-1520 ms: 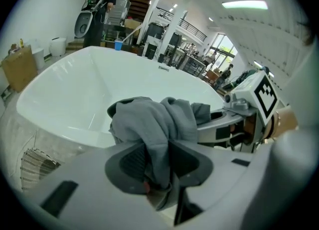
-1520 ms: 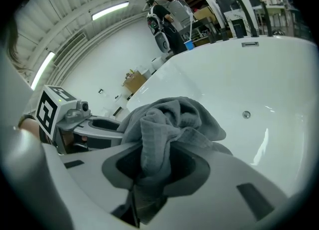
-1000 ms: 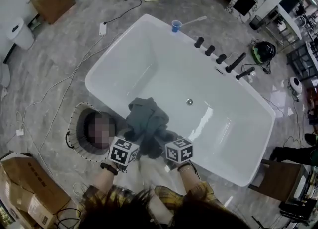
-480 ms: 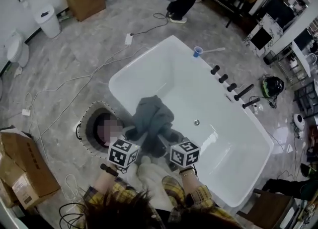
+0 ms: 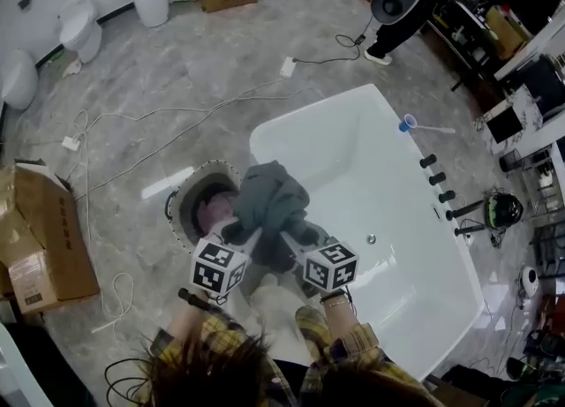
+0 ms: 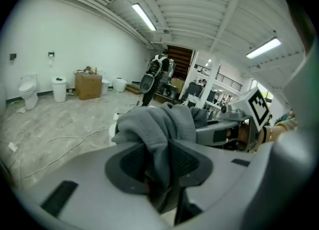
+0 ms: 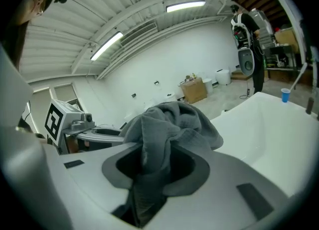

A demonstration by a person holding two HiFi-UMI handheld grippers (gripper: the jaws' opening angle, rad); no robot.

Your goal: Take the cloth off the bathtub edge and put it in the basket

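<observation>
Cloth (image 5: 269,209), grey and bunched, hangs clear of the bathtub (image 5: 388,167) edge, just beside the basket (image 5: 174,211) mouth. I've got my left gripper (image 5: 251,239) and right gripper (image 5: 288,239) each clamped on a fold, side by side, so it carries as one bundle without trailing.

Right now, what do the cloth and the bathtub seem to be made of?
The cloth: soft grey woven fabric, matte; it bunches into limp folds and shows a fine grid weave. The bathtub: hard glossy white, likely acrylic or enamel; its smooth walls carry bright reflections.
</observation>
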